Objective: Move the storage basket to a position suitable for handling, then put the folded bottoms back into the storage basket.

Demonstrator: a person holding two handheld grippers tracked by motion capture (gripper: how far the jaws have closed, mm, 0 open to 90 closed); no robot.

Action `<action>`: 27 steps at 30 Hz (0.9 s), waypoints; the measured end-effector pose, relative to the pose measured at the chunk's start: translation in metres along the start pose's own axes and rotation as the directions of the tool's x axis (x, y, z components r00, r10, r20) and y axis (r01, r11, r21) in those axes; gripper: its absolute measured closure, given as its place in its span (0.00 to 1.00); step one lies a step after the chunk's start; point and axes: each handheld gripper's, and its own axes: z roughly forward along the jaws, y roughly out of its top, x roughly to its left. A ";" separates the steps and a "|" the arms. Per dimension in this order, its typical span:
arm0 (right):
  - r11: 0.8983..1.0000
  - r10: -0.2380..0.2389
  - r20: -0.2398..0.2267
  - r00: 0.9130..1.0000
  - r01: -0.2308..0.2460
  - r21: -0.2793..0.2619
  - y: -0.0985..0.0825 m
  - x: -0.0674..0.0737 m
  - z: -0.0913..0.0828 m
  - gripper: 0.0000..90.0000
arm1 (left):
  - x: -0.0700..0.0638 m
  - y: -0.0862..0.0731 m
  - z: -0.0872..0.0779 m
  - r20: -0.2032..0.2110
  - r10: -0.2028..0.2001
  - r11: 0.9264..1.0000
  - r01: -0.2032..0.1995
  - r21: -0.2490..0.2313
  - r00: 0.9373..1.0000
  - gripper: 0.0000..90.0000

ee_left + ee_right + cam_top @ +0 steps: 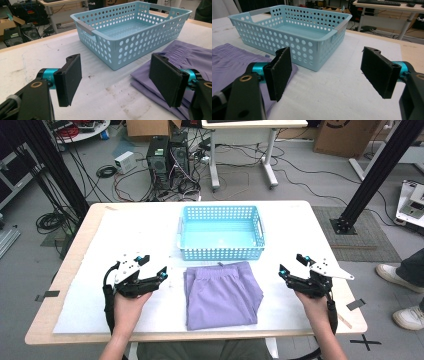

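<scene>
A folded lilac garment (221, 294) with an elastic waistband lies on the white table cover, just in front of a light blue perforated basket (220, 251) that holds nothing. My left gripper (153, 268) hovers to the garment's left, open, nothing between its jaws. My right gripper (293, 265) hovers to the garment's right, also open with nothing in it. In the left gripper view the garment (175, 62) lies at the right behind the right pad, the basket (120, 50) ahead. In the right gripper view the garment (229, 62) lies at the left, the basket (294, 50) ahead.
The table (75, 250) has a wooden rim around a white cover. Beyond its far edge stand computer towers (167, 157), tangled cables and a desk (242, 150). Black frame posts (372, 175) rise at both sides. A person's shoes (400, 292) are at the right.
</scene>
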 end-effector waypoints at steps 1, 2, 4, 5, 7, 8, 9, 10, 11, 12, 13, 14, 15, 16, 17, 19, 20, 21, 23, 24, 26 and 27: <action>1.000 -0.002 0.004 1.000 0.002 0.002 0.000 -0.001 -0.001 0.28 | 0.000 0.000 0.001 0.002 0.002 1.000 -0.002 0.002 1.000 0.29; 1.000 0.003 0.011 1.000 -0.003 0.005 -0.001 -0.002 -0.001 0.28 | -0.001 0.000 0.001 0.005 0.009 1.000 -0.009 0.005 1.000 0.30; 1.000 0.006 0.013 1.000 -0.006 0.004 -0.002 -0.003 -0.001 0.28 | -0.002 -0.001 0.002 0.009 0.013 1.000 -0.013 0.011 1.000 0.29; 1.000 0.007 0.016 1.000 -0.007 0.001 -0.002 -0.004 -0.001 0.28 | -0.002 -0.001 0.002 0.007 0.015 1.000 -0.015 0.013 1.000 0.30; 1.000 0.008 0.017 1.000 -0.008 0.000 -0.002 -0.005 -0.002 0.28 | -0.003 -0.001 0.002 0.008 0.016 1.000 -0.016 0.009 1.000 0.30; 1.000 0.011 0.017 1.000 -0.011 -0.003 -0.002 -0.005 -0.002 0.28 | -0.004 -0.001 0.002 0.009 0.014 1.000 -0.015 0.009 1.000 0.29; 1.000 0.014 0.018 1.000 -0.014 -0.005 -0.002 -0.004 -0.002 0.28 | -0.004 -0.001 0.001 0.010 0.017 1.000 -0.017 0.008 1.000 0.29; 1.000 0.013 0.016 1.000 -0.013 -0.008 -0.001 -0.004 -0.002 0.28 | -0.005 -0.001 0.001 0.012 0.019 1.000 -0.019 0.012 1.000 0.29; 1.000 0.011 0.019 1.000 -0.011 -0.009 -0.001 -0.004 -0.001 0.28 | -0.006 -0.001 0.001 0.015 0.024 1.000 -0.025 0.018 1.000 0.29; 1.000 0.009 0.017 1.000 -0.009 -0.009 -0.001 -0.003 0.000 0.28 | -0.007 -0.001 0.001 0.015 0.028 0.999 -0.028 0.023 1.000 0.29; 1.000 0.007 0.019 1.000 -0.007 -0.008 -0.001 -0.003 0.001 0.28 | -0.008 -0.002 0.003 0.004 0.038 0.998 -0.038 0.044 0.999 0.30; 1.000 0.009 0.018 1.000 -0.009 -0.002 -0.002 -0.002 0.002 0.28 | -0.009 -0.003 0.004 0.001 0.044 0.997 -0.044 0.058 0.999 0.30; 1.000 0.009 0.018 1.000 -0.009 0.002 -0.003 -0.002 0.003 0.28 | -0.009 -0.004 0.005 0.000 0.048 0.997 -0.048 0.063 0.999 0.30; 1.000 0.004 0.018 1.000 -0.004 0.003 -0.004 -0.001 0.003 0.29 | -0.010 -0.005 0.006 0.004 0.049 0.997 -0.049 0.064 0.999 0.30; 1.000 0.000 0.018 1.000 0.000 0.008 -0.005 -0.001 0.003 0.29 | -0.011 -0.006 0.007 0.007 0.048 0.997 -0.048 0.062 0.999 0.30; 1.000 -0.004 0.018 1.000 0.004 0.006 -0.005 0.000 0.003 0.29 | -0.012 -0.006 0.009 0.019 0.039 0.997 -0.041 0.059 0.999 0.30; 1.000 -0.005 0.020 1.000 0.005 0.005 -0.005 0.000 0.003 0.29 | -0.013 -0.006 0.009 0.027 0.031 0.998 -0.033 0.054 0.999 0.30; 1.000 -0.005 0.022 1.000 0.005 0.006 -0.005 0.001 0.003 0.29 | -0.013 -0.006 0.009 0.032 0.024 0.998 -0.026 0.057 0.999 0.30; 1.000 -0.002 0.024 1.000 0.002 0.005 -0.004 0.002 0.003 0.29 | -0.016 -0.006 0.009 0.067 -0.013 0.998 0.009 0.060 0.998 0.30; 1.000 0.004 0.029 1.000 -0.004 0.007 -0.004 0.004 0.002 0.29 | -0.018 -0.006 0.009 0.078 -0.028 0.998 0.023 0.065 0.997 0.30; 1.000 0.007 0.024 1.000 -0.007 0.007 -0.003 0.009 0.000 0.29 | -0.025 -0.007 0.009 0.104 -0.035 0.997 0.027 0.079 0.994 0.30; 1.000 0.011 0.020 1.000 -0.011 0.003 -0.004 0.012 0.000 0.30 | -0.029 -0.008 0.009 0.111 -0.035 0.996 0.025 0.088 0.993 0.30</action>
